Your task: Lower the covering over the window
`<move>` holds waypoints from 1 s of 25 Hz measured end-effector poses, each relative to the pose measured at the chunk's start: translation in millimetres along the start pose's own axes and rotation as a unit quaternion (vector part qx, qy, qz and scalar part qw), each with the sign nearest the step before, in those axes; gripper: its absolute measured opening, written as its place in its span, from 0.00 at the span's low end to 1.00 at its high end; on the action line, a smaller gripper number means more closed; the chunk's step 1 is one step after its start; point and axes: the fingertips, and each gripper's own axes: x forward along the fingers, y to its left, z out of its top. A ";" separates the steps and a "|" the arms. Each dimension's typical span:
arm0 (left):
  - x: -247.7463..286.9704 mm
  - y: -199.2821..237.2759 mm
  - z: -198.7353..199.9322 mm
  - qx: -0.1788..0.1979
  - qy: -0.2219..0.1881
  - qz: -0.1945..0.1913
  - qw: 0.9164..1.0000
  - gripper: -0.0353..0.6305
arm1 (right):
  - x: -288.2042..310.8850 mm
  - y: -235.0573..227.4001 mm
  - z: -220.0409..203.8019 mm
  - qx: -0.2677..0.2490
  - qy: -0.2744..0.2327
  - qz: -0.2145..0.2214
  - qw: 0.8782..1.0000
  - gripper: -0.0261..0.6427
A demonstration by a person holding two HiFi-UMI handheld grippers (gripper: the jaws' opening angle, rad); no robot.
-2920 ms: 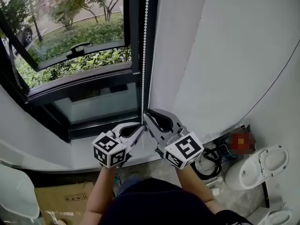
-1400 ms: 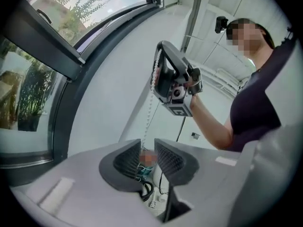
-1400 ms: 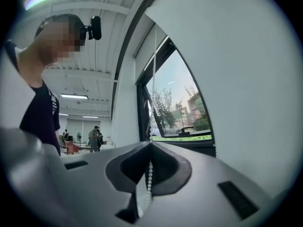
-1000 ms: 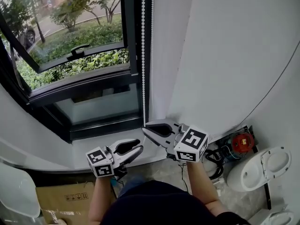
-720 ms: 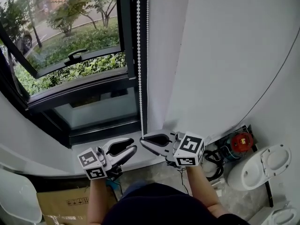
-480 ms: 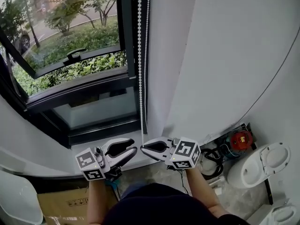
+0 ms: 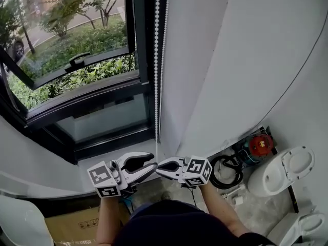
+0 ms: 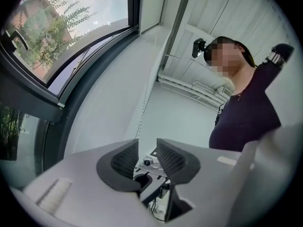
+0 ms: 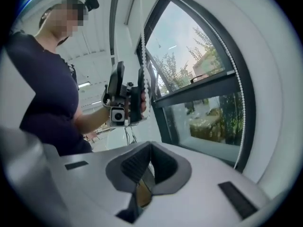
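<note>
A white bead chain [image 7: 157, 60] hangs in two strands down the window's right frame [image 7: 146, 45]. My right gripper [image 7: 160, 168] is shut on its lower end, low in front of the sill. In the right gripper view the pads [image 9: 150, 148] meet, and beads [image 9: 147, 96] run up from the tips; the other strand [image 9: 239, 89] follows the frame. My left gripper [image 7: 151, 163] sits just left of it, tips nearly touching, open and holding nothing. The gap shows in the left gripper view [image 8: 147, 148]. No covering is visible over the glass [image 7: 77, 40].
The window sash stands ajar, its handle [image 7: 77, 59] showing, with greenery outside. A white sill [image 7: 102, 160] runs below and a white wall [image 7: 246, 60] is on the right. On the floor are a cable coil [image 7: 225, 170], a red device [image 7: 261, 143], a white fixture [image 7: 287, 170] and a cardboard box [image 7: 72, 229].
My right gripper has come down along the chain's line, staying shut, and now sits lower and close against the left gripper. The left gripper has stayed low and open.
</note>
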 end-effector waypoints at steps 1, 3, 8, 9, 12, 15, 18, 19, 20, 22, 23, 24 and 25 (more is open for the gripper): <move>0.5 -0.9 -0.6 0.001 0.004 -0.004 1.000 0.21 | 0.3 0.9 -0.4 0.001 -0.004 -0.003 1.000 0.06; 0.8 -2.8 -2.3 0.003 0.016 -0.013 1.000 0.21 | 1.2 3.5 -0.9 0.000 -0.007 -0.010 1.000 0.06; -2.0 -4.6 -3.6 0.007 0.027 -0.036 0.999 0.21 | 7.5 11.3 0.5 -0.038 0.003 -0.032 0.999 0.06; -3.2 -4.6 -3.5 0.007 0.025 -0.039 0.999 0.21 | 8.2 12.7 -1.1 -0.042 0.011 -0.037 0.998 0.06; -5.9 1.3 -1.9 0.008 0.017 -0.035 0.999 0.21 | 14.9 17.4 -27.3 -0.061 0.085 -0.046 0.993 0.06; -7.3 1.4 2.6 0.006 0.006 -0.035 0.999 0.21 | 20.1 22.1 -46.0 -0.044 0.094 -0.053 0.993 0.06; -7.4 -6.2 9.7 0.012 0.002 -0.052 0.999 0.21 | 24.2 25.8 -44.7 -0.026 0.067 -0.052 0.996 0.06; -6.7 -6.9 11.2 0.015 0.005 -0.052 0.999 0.21 | 25.5 26.1 -44.0 -0.026 0.065 -0.052 0.996 0.06; -5.9 -7.1 11.6 0.019 0.010 -0.051 0.998 0.21 | 26.7 26.4 -43.6 -0.026 0.066 -0.052 0.996 0.06; -4.5 -7.7 11.2 0.026 0.025 -0.049 0.998 0.21 | 28.6 28.2 -43.4 -0.029 0.070 -0.053 0.996 0.06; -3.7 -8.1 11.4 0.027 0.031 -0.049 0.998 0.21 | 29.2 29.2 -43.4 -0.031 0.072 -0.053 0.995 0.06; -2.7 -8.0 12.0 0.027 0.035 -0.048 0.998 0.21 | 29.5 29.9 -43.3 -0.032 0.073 -0.054 0.995 0.06; -1.5 -7.2 12.8 0.025 0.037 -0.046 0.998 0.21 | 29.8 30.2 -43.0 -0.033 0.073 -0.055 0.995 0.06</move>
